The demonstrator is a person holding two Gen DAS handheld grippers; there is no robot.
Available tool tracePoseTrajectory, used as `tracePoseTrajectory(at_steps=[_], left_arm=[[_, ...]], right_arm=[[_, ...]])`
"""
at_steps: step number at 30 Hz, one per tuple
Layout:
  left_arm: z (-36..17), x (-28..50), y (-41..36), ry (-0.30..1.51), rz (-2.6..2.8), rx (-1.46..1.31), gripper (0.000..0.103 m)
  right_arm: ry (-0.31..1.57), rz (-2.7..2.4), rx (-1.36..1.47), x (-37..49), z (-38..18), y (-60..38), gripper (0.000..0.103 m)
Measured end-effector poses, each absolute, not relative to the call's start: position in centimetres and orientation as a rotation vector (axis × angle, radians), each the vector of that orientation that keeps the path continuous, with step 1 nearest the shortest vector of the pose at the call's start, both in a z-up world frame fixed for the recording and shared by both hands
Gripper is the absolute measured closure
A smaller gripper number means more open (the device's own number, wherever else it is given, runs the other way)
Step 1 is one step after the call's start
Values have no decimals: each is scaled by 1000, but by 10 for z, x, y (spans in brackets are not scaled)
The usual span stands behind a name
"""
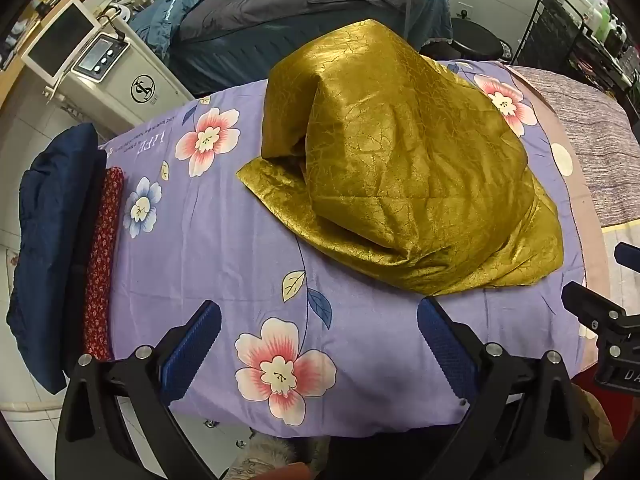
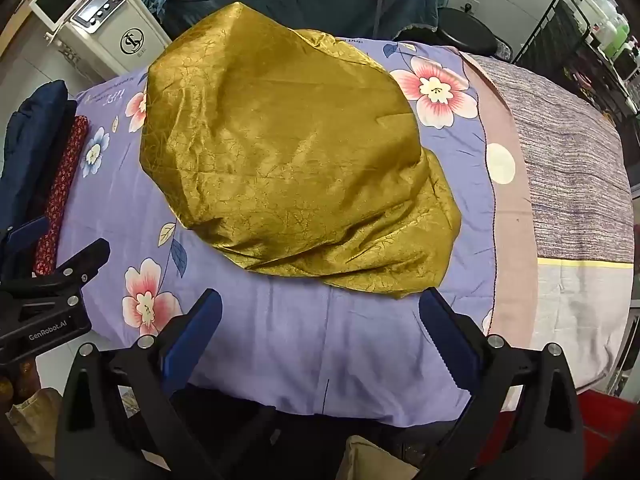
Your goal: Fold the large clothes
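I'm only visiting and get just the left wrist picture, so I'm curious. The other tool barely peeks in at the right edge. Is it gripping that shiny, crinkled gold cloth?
Observer: No. The right gripper is open, with its blue pads apart above the bare purple floral sheet. The shiny, crinkled gold cloth lies just beyond its tips, untouched.
Operator: Does my own tool have a name on it? I can't see its side.
Observer: Yes. From the right wrist view, the black body behind the left gripper carries white lettering that reads GenRobot.AI.
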State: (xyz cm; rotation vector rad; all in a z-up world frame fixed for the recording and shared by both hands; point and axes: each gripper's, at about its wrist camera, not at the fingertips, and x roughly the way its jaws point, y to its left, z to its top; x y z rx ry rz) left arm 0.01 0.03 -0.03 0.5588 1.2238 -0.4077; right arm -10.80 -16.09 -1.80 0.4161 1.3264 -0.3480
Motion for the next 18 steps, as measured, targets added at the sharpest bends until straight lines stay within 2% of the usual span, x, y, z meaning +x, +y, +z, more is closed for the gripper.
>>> tracePoseTrajectory(at_steps=[18], left_arm=[[-2, 1, 3, 1232, -386, 561, 6]], right_arm=[[1336, -331, 425, -104, -21, -157, 6]])
